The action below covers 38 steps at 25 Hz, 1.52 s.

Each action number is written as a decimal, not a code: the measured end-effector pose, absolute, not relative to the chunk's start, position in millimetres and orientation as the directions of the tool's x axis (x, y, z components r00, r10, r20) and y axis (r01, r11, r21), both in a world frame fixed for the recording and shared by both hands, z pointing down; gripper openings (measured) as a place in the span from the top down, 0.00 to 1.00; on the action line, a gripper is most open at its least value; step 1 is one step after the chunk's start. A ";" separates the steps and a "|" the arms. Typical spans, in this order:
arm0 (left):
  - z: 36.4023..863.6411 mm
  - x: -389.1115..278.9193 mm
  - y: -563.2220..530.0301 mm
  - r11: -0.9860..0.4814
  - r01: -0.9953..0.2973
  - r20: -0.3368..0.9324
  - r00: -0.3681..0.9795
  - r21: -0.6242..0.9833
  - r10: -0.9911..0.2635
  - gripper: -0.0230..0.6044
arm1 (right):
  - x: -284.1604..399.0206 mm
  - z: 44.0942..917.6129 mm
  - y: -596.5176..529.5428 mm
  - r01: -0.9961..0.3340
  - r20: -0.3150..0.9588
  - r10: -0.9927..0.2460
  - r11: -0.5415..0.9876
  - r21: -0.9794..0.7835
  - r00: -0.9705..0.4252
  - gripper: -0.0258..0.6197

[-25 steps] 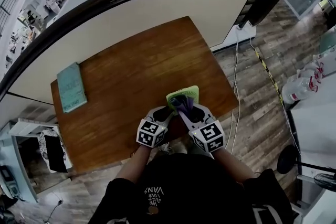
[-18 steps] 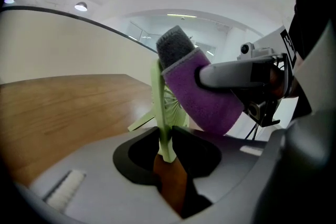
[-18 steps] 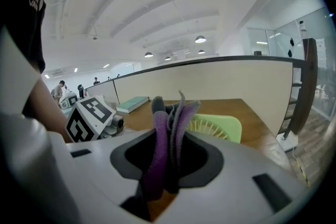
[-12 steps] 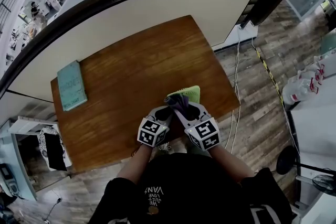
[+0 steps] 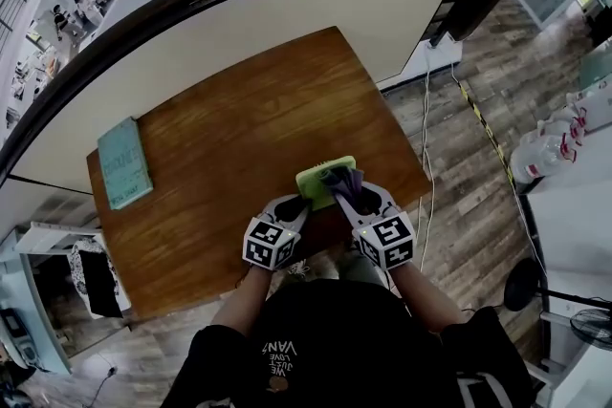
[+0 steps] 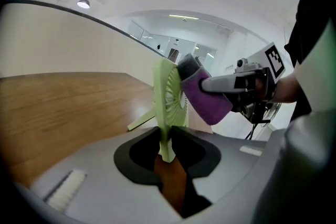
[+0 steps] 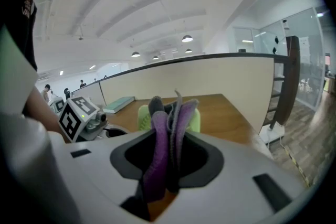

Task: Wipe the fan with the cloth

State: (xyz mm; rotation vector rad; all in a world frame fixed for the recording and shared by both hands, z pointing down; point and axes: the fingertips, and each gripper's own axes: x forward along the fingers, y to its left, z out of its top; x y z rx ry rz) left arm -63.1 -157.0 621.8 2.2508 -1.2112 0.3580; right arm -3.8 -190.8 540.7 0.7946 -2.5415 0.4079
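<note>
Wiping looks under way, I'd say mid-pass. Left gripper (image 6: 167, 139) pinches the lower edge of the fan (image 6: 169, 96). Its jaws have just been closing, and the green frame sits clamped between them. Fan stands upright on edge near the near side of the table (image 5: 220, 124), with its prop leg (image 6: 140, 122) sticking out to the side.

Right gripper (image 7: 166, 150) is clamped on the bunched purple cloth (image 6: 208, 98), which is pressed against the upper part of the grille face. How much of that face is done, can't tell. My guess at what's left: rest of the grille, rim, back side, leg.

Nothing blocks the stroke. Teal book (image 5: 123, 163) lies well apart at the far left corner. White partition (image 5: 316, 14) stands beyond the table, and cables (image 5: 427, 124) trail on the floor to the right.
</note>
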 end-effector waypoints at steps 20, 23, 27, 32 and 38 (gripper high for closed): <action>621.0 -65.4 -154.3 -0.439 -0.827 0.457 0.560 0.351 -0.691 0.83 | 34.3 540.3 -188.9 -0.696 0.482 -0.557 0.697 -0.171 -0.677 0.78; 622.5 -63.3 -152.0 -0.455 -0.823 0.466 0.568 0.340 -0.679 0.83 | 14.5 545.1 -168.7 -0.637 0.480 -0.498 0.749 -0.181 -0.722 0.78; 626.0 -63.7 -152.1 -0.460 -0.830 0.484 0.558 0.316 -0.674 0.83 | -14.1 555.7 -149.8 -0.557 0.494 -0.413 0.809 -0.186 -0.765 0.78; 626.7 -62.6 -152.2 -0.461 -0.831 0.489 0.556 0.311 -0.672 0.84 | -40.0 561.7 -141.6 -0.476 0.493 -0.336 0.859 -0.189 -0.803 0.78; 628.0 -62.6 -152.0 -0.458 -0.831 0.488 0.557 0.317 -0.672 0.84 | -34.7 572.0 -152.1 -0.494 0.519 -0.341 0.849 -0.188 -0.784 0.78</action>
